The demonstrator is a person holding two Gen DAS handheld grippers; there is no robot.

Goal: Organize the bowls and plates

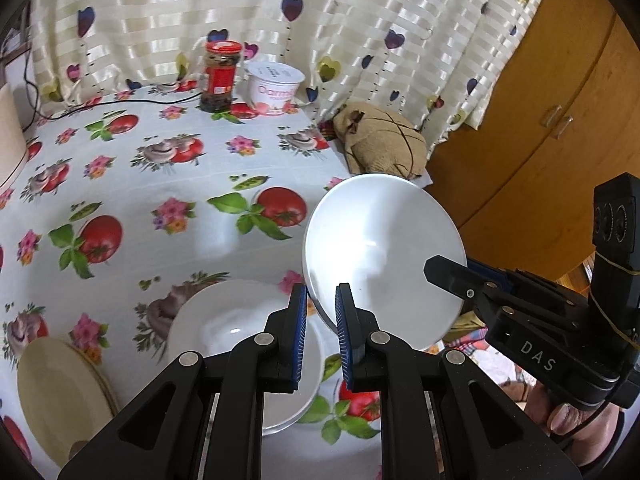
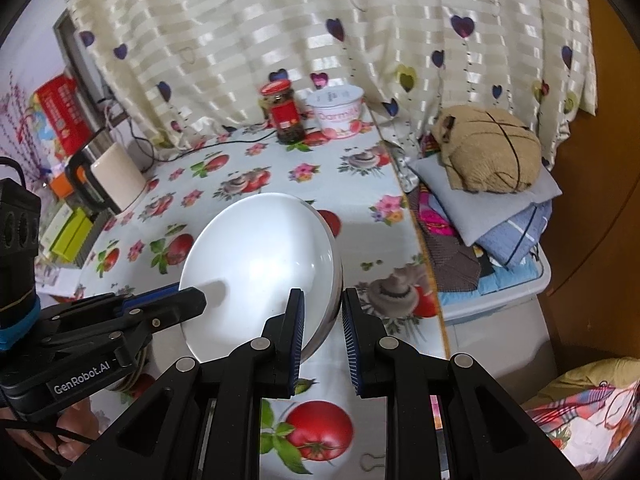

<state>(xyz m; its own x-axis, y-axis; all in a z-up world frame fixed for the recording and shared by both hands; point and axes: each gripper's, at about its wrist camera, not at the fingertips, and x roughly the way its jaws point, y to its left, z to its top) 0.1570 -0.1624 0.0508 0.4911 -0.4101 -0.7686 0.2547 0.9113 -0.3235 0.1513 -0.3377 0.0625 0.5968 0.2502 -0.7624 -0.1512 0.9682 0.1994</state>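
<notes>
Both claws pinch one white bowl (image 2: pixel 260 272) by its rim, tilted in the air above the surface (image 1: pixel 160 184): the left claw (image 1: pixel 321 336) at one edge, the right claw (image 2: pixel 323 340) opposite. It looks glazed, stiff, slick and breakable, so rim grips suit it.

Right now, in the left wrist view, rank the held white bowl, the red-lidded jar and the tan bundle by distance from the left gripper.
1. White bowl, gripped at its rim by the left gripper.
2. Tan bundle, beyond the table's right edge.
3. Red-lidded jar, at the far edge by the curtain.
</notes>
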